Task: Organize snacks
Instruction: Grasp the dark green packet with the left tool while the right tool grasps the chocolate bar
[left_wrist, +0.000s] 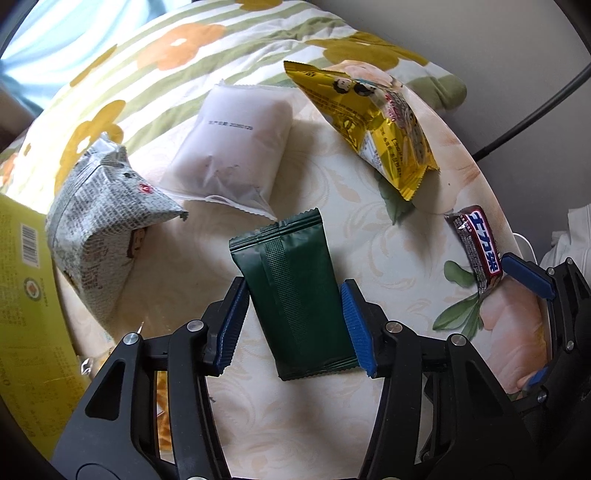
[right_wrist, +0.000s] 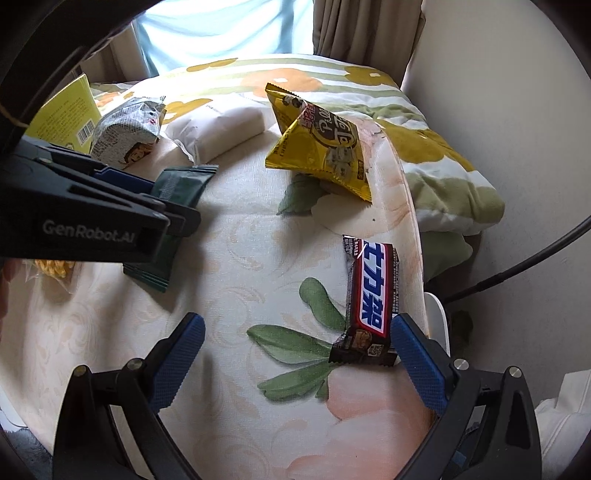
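Left wrist: left tool (left_wrist: 293, 325) clamps green packet (left_wrist: 295, 291); right tool (right_wrist: 295, 354) spread beside chocolate bar (right_wrist: 371, 299).

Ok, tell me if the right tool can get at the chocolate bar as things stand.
Probably yes. The right tool is open, and the chocolate bar lies flat beside its right finger, with nothing on top. A small sideways shift should centre it.

The left claw (left_wrist: 293, 325) was black plastic with two blue ribbed pads (left_wrist: 356, 325) and round silver screws (left_wrist: 195, 325). White letters on its side (right_wrist: 88, 230) said GenRobot.AI. The right claw (right_wrist: 295, 362) looked the same: black arms, blue ribbed pads (right_wrist: 417, 365), silver screws (right_wrist: 461, 364).
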